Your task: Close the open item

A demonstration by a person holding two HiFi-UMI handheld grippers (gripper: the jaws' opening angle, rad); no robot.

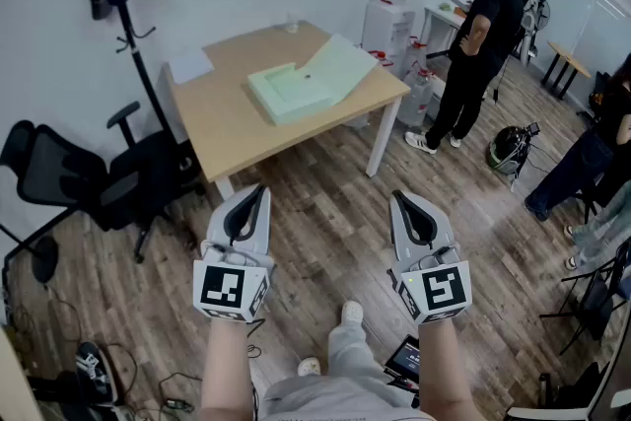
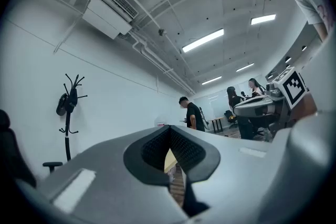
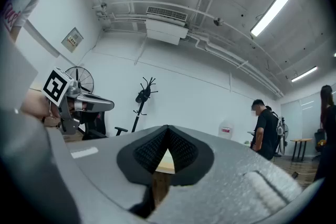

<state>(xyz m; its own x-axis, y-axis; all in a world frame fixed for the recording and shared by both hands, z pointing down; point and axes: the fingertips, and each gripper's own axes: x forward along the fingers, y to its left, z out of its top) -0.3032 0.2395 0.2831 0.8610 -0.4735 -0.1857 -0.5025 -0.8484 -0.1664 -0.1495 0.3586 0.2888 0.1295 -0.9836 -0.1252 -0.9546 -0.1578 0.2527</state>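
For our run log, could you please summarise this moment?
left gripper shut, empty | right gripper shut, empty | box open on table, untouched

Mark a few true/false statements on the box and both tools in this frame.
1. The box on the table has its lid open. True.
2. The left tool grips the lid. False: it is shut on nothing, well short of the table.
3. The right tool is shut and empty. True.
4. A chair stands at the right of the table in the head view. False: it stands at the table's left in that view.
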